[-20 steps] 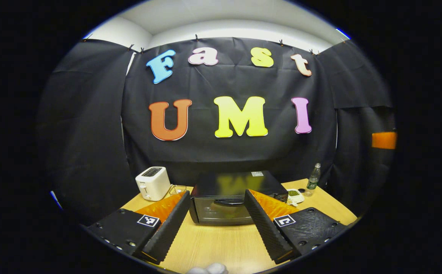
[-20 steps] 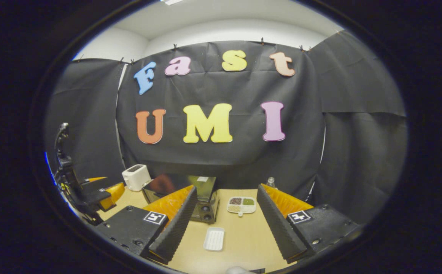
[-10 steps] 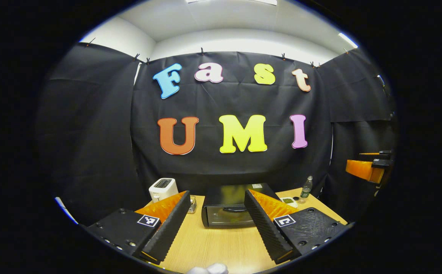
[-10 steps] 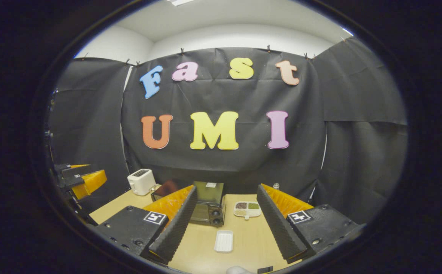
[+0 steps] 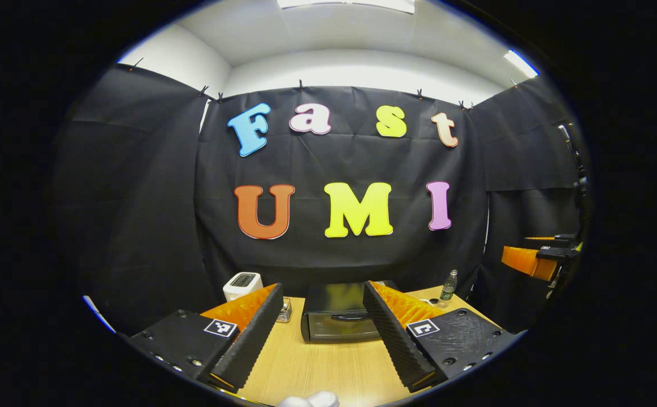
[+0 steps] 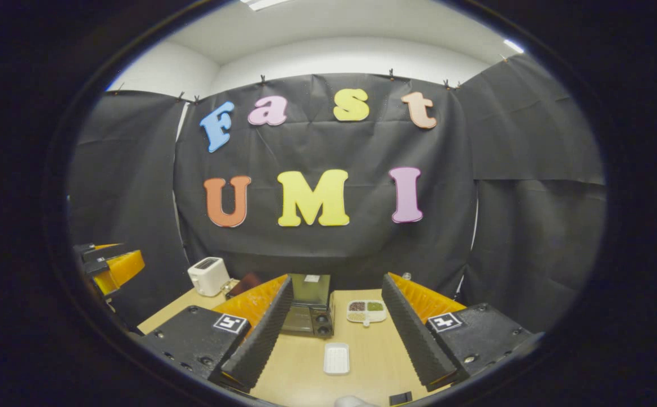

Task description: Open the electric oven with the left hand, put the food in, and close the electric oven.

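Note:
The black electric oven (image 5: 340, 319) stands on the wooden table (image 5: 328, 367), door closed, its handle across the front. My left gripper (image 5: 321, 289) is open and empty, held well back from the oven and facing its door. In the right gripper view the oven (image 6: 308, 310) sits at the back left, partly behind a finger. A white ribbed tray (image 6: 337, 358) lies on the table in front of my right gripper (image 6: 337, 280), which is open and empty. A white divided dish (image 6: 366, 310) with dark, green and pale food sits behind the tray, right of the oven.
A white toaster (image 5: 242, 285) stands at the table's back left with a small glass jar (image 5: 285, 310) beside it. A plastic bottle (image 5: 448, 284) is at the back right. The right gripper (image 5: 537, 257) shows at the far right, the left gripper (image 6: 108, 265) at the far left.
Both grippers have drawn back and tilted up, so the oven, tray and dish look smaller and lower. Both stayed open. Nothing on the table moved.

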`<state>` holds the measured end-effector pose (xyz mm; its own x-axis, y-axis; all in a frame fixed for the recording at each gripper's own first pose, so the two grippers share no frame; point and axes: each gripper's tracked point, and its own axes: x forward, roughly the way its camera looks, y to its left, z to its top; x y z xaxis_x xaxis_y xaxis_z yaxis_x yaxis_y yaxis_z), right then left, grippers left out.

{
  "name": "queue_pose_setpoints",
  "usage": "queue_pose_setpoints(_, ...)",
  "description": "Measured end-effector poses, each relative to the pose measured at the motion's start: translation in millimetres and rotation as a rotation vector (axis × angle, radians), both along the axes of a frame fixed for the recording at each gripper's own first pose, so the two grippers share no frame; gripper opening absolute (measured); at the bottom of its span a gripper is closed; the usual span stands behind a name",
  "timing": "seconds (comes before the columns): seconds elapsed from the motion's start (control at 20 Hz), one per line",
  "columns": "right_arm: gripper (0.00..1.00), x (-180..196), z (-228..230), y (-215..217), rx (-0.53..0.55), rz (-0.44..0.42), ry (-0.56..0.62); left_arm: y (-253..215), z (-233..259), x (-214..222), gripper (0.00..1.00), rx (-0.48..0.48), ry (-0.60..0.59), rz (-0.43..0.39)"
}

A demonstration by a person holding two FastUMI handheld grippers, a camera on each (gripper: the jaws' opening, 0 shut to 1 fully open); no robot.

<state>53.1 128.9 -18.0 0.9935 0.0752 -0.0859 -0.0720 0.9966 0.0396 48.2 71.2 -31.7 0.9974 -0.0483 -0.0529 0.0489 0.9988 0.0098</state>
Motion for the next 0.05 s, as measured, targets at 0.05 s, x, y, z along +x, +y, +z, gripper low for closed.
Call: queue_pose_setpoints(0.05, 0.91, -1.0, 3.6, 0.3, 0.000, -0.003, -0.008, 0.7, 1.5, -1.0, 0.94, 0.002, 0.000, -0.002)
